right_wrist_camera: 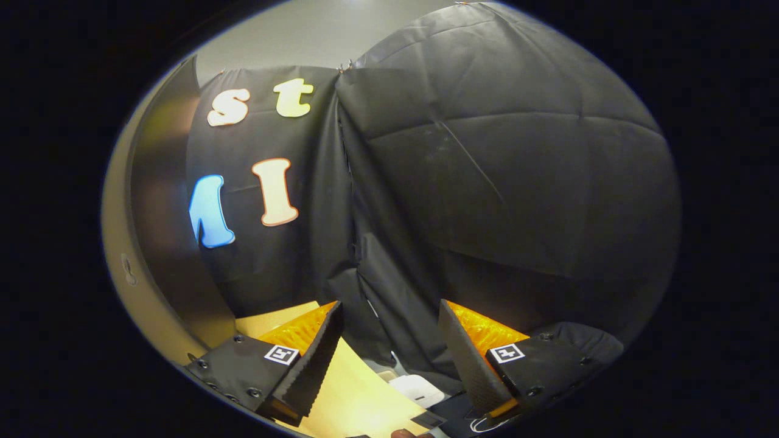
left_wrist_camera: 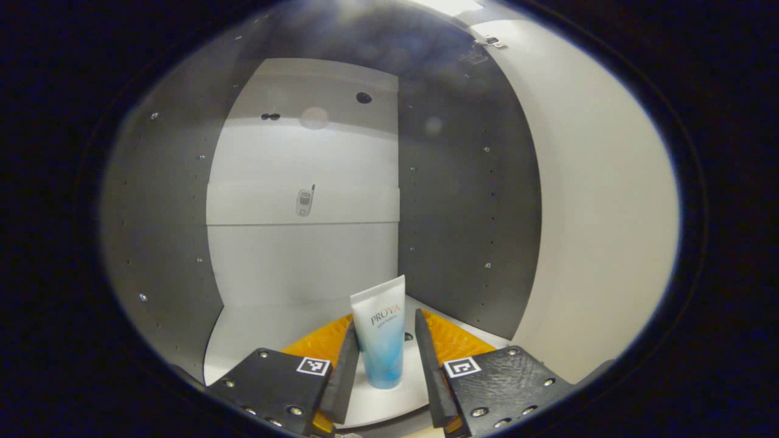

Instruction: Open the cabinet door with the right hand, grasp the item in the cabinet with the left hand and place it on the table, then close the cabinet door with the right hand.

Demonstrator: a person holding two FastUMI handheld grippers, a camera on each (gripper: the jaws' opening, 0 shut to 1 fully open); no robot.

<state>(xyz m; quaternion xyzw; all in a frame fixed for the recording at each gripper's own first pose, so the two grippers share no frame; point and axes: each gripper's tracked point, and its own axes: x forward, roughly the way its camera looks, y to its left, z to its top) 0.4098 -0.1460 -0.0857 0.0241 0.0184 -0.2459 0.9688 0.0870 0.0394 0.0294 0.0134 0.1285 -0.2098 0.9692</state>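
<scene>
A white and blue tube [left_wrist_camera: 382,340] stands upright on the white floor of the cabinet [left_wrist_camera: 268,328], near its front edge. My left gripper [left_wrist_camera: 386,322] is open, with one finger on each side of the tube. The left finger lies close against the tube, while a small gap shows at the right finger. The cabinet door [left_wrist_camera: 596,213] hangs open at the right, its pale inner face showing. My right gripper [right_wrist_camera: 389,307] is open with nothing between its fingers, held in front of the black cloth wall and above a wooden table [right_wrist_camera: 353,395].
Dark side walls [left_wrist_camera: 468,213] with rows of small pins enclose the cabinet, and the back panel [left_wrist_camera: 304,261] is white. In the right gripper view a pale and dark panel [right_wrist_camera: 158,243] curves along the left edge, and a small white object [right_wrist_camera: 417,389] lies low by the table.
</scene>
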